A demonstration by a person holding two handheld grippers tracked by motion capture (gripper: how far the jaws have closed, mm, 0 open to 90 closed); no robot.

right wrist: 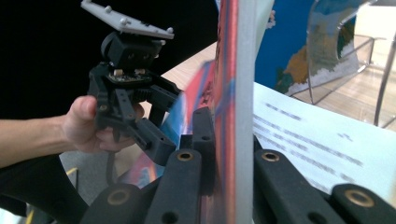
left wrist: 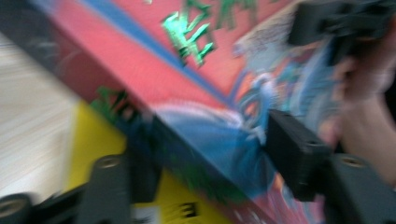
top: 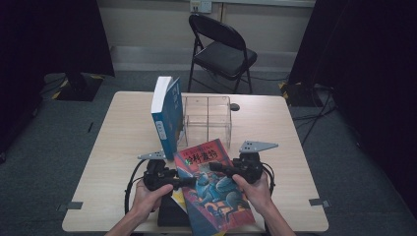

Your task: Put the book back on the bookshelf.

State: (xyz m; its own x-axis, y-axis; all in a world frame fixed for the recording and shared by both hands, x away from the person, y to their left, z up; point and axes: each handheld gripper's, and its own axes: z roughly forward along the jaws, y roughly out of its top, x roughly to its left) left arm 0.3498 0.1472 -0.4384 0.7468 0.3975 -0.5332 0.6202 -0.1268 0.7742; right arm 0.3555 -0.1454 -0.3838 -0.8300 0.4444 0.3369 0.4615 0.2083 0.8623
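A thick book with a red and blue illustrated cover (top: 216, 196) is held tilted above the near edge of the table. My left gripper (top: 186, 183) is shut on its left edge, where the cover (left wrist: 205, 107) sits between the jaws, blurred. My right gripper (top: 215, 166) is shut on the upper right edge. In the right gripper view the book (right wrist: 232, 84) stands edge-on between the jaws of the right gripper (right wrist: 229, 158). A white printed face (right wrist: 317, 144) lies to its right. The left gripper (right wrist: 161, 128) and a hand are beyond it.
A blue book (top: 167, 115) stands upright mid-table against a clear acrylic divider rack (top: 209, 118). A yellow book (top: 178, 196) and a black item (top: 169, 214) lie under the held book. A black folding chair (top: 223, 54) stands behind the table (top: 275, 132).
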